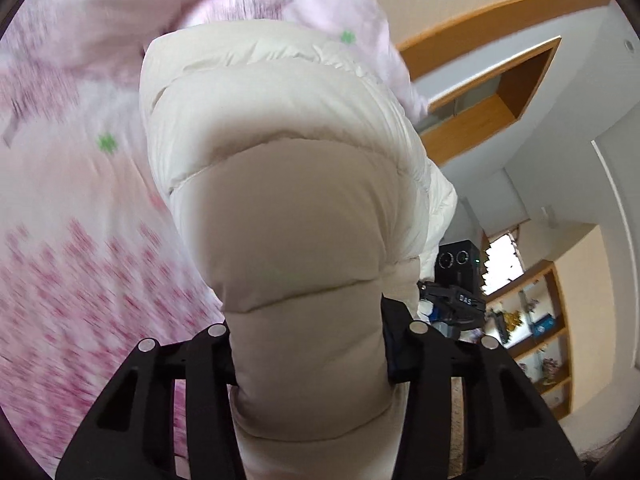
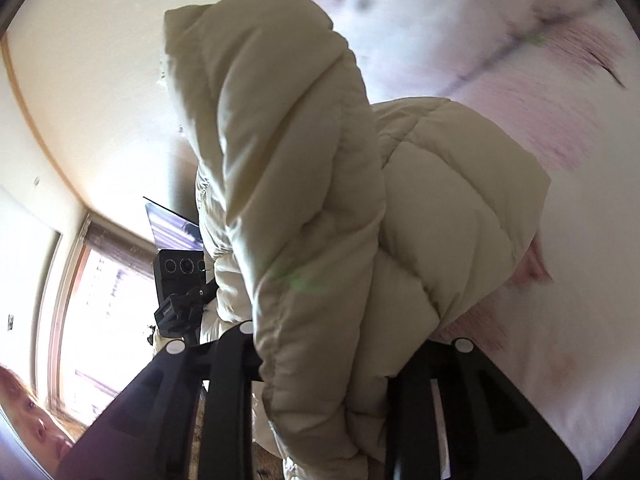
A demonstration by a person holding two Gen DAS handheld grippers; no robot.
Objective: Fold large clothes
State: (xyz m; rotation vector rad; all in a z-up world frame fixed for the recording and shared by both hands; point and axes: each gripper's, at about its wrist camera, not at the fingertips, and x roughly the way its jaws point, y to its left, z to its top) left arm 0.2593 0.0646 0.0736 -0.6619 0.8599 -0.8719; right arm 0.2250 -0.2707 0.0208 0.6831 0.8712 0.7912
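Over the bed, both views are filled by one cream quilted puffer jacket (image 1: 288, 208), held up off the pink floral bedspread (image 1: 72, 240) rather than lying flat on it.

On the left side, the left tool (image 1: 310, 354) is clamped on a padded section of the jacket; the fabric bulges between its two black fingers (image 1: 208, 360) and runs away from the camera toward the bedspread. Past it, lower right in that view, the other handheld unit peeks out beside the jacket.

On the right side, the right tool (image 2: 324, 364) is likewise closed on a thick fold of the same jacket (image 2: 304, 184), which rises between its fingers and drapes over to the right, above the pale bedspread (image 2: 580, 320). A black camera device (image 2: 180, 270) stands on a mount at left in this view, in front of a bright window (image 2: 100, 292).

As a judgement, the folding looks early or midway: the jacket is bunched and airborne, no neat crease or flat stack is visible, and it has yet to be laid down and squared. How many folds have been made cannot be told, since the bulk hides its shape.

Count: one jacket, two tools, both gripping it, one bedspread, one camera device, one window. Wooden shelves (image 1: 540, 320) with small items show beyond the left tool.
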